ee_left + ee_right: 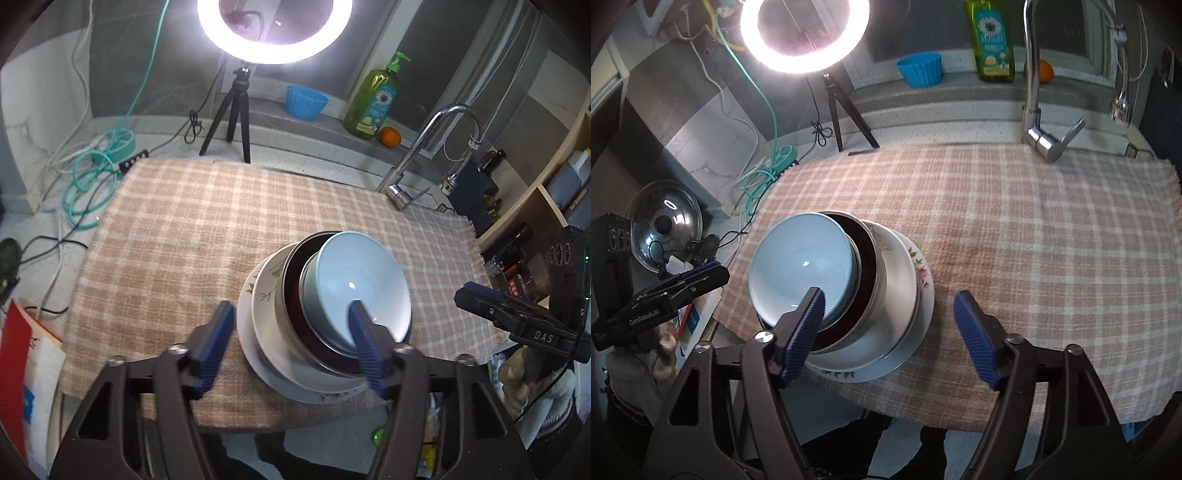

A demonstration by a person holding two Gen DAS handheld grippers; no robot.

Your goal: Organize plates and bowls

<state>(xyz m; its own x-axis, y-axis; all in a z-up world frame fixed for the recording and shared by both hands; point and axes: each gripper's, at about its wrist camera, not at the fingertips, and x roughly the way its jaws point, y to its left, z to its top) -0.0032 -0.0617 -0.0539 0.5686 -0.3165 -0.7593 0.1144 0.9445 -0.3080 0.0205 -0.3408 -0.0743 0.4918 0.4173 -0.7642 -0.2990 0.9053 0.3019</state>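
The stack of dishes is sitting on the checked cloth (pixel 207 221) near its front edge: a pale blue bowl (pixel 364 280) is nesting in a dark metal-rimmed bowl (pixel 295 291), which is resting in a white bowl (pixel 266 295) on a floral plate (pixel 919 273).

The left gripper (pixel 291 343) is hovering above the stack with its jaws standing wide apart; its right finger is overlapping the blue bowl's rim in view, and whether it is touching cannot be told. The right gripper (pixel 890 332) is likewise standing wide open and holding nothing, its left finger lying over the blue bowl's rim in view.

Behind the cloth, a ring light (pixel 273 33) on a tripod (pixel 229 118) is occupying the rear counter, with a faucet (pixel 428 147) rising at the cloth's rear right corner. A blue cup (pixel 306 101), a soap bottle (pixel 373 99) and an orange (pixel 390 137) are lining the sill. Coiled teal cable (pixel 92 181) is lying off the left edge, and a pot lid (pixel 665 225) is sitting further left.

The cloth is lying bare from the stack to the tripod and the faucet. Its front edge is overhanging the counter just below the plate.
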